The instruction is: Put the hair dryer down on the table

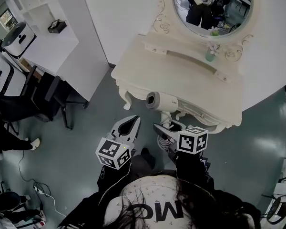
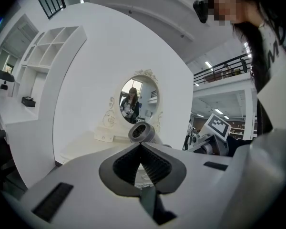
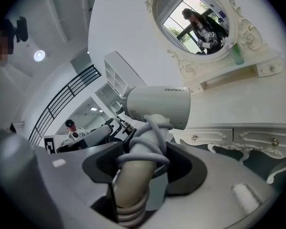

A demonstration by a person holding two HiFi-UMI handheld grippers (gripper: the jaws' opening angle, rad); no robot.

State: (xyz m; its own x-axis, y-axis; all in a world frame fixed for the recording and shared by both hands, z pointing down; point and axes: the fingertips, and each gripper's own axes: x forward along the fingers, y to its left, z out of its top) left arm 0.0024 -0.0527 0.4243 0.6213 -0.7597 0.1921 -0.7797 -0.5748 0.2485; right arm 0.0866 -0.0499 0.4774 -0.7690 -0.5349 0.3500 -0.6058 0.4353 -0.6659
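The right tongs hold the hair dryer by its handle at the worktop's near edge, the left tongs are pinched together and empty, so it should move farther in and come down slowly.

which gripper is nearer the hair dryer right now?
Right. The right gripper grips the hair dryer by its cord-wrapped handle; the left gripper is shut and empty, off to the dryer's left, not touching it.

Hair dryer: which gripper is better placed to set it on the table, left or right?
Right. The right gripper is shut on the hair dryer by its handle, barrel at the table front edge. The left gripper is shut and empty.
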